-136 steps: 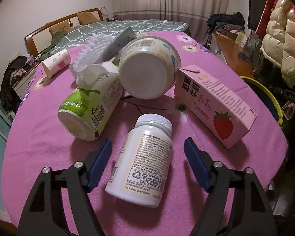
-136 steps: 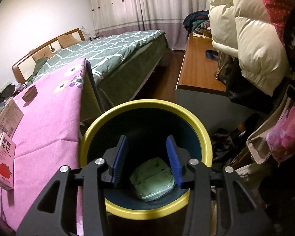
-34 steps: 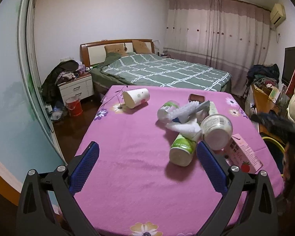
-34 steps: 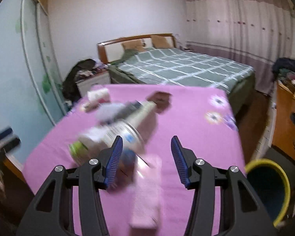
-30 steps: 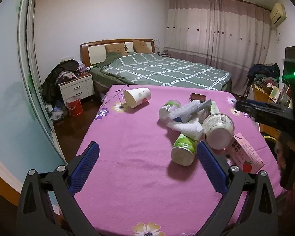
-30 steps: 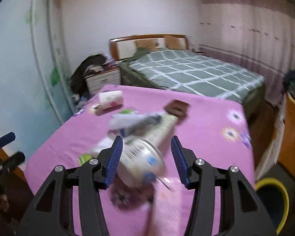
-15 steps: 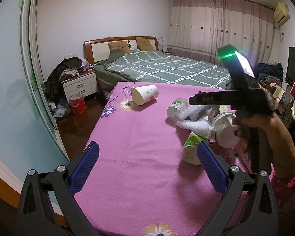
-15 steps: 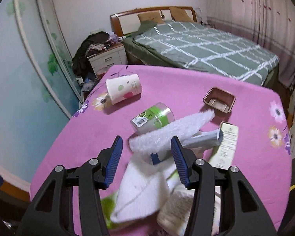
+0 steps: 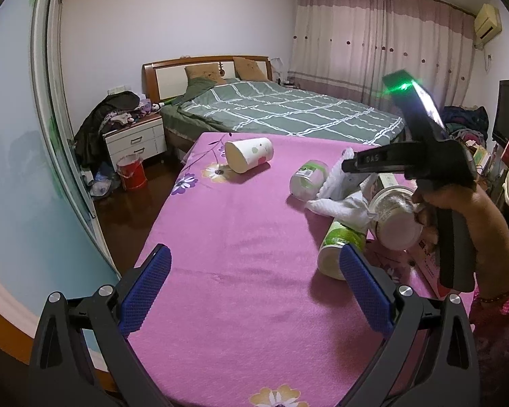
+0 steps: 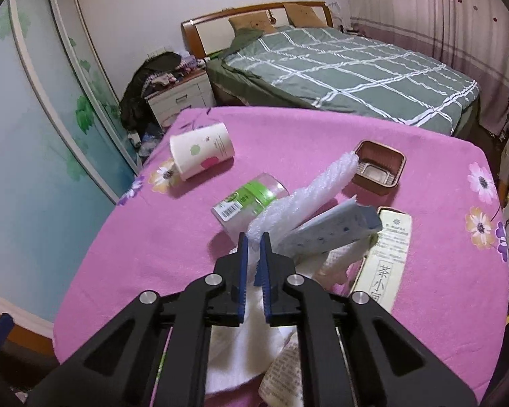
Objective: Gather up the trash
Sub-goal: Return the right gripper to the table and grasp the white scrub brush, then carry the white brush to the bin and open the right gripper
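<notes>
— What has the right gripper point(image 10: 253, 260) got, there over the pink table point(image 10: 173, 237)?

— A strip of white bubble wrap point(image 10: 308, 190), pinched at its near end between the blue pads; the jaws are closed almost to touching on it. The strip runs up and away from the fingertips, its far tip just short of the brown plastic tray point(image 10: 378, 166) ahead and to the right. It lies across the heap, over a blue-and-grey sponge point(image 10: 336, 227) just right of the fingers, with a clear green-labelled jar point(image 10: 247, 200) just ahead and left.

— How should it come out?

— Slowly and straight up, I'd say. The wrap is light but draped on the sponge, so a sideways tug may drag neighbours along or roll the jar. The pinch is only at the edge; a firm hold until it hangs free looks wise.

— And the hands?

— The right hand point(image 9: 458, 210) grips its handle low over the pile, tool tilted downward. The left gripper point(image 9: 254, 291) hangs back at the near edge, fingers spread wide, holding nothing.
</notes>
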The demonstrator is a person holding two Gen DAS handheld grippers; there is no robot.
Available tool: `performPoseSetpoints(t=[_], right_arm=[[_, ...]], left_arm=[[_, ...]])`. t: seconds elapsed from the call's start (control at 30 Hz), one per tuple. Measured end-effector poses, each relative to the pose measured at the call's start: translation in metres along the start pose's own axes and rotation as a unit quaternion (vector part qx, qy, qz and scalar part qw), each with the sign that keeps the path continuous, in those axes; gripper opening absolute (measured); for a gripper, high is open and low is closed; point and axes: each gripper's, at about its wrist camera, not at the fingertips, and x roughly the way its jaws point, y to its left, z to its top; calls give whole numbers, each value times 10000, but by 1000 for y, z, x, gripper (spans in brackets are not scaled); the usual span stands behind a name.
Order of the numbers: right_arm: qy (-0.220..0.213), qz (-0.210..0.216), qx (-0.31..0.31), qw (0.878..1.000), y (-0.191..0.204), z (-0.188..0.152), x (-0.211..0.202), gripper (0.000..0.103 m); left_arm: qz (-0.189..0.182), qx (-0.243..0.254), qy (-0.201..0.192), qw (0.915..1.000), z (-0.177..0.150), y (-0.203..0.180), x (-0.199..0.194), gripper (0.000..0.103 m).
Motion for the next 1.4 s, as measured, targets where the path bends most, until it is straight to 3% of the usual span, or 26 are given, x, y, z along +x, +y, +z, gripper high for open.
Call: performPoseSetpoints(t=[0.4,0.67,0.97,1.4], right_arm=[[-769,557,-313,9950,12,1,-90,7],[-1199,499,-193,9913,-21,-29,-154,7],[-1347,-194,152,9906,-89,-86,-206,7],[-1179,-1148,1080,9804,-200,-173,-247,7]], left_arm=[[-68,123,-30,9999,-1,-11,-6,98],[-261,284,1,9993,-2,-30,-5,98],[-630,664,40,9958,-3,-78,-1,98],[-1204,968,163,9879,-6,-153,12,98]])
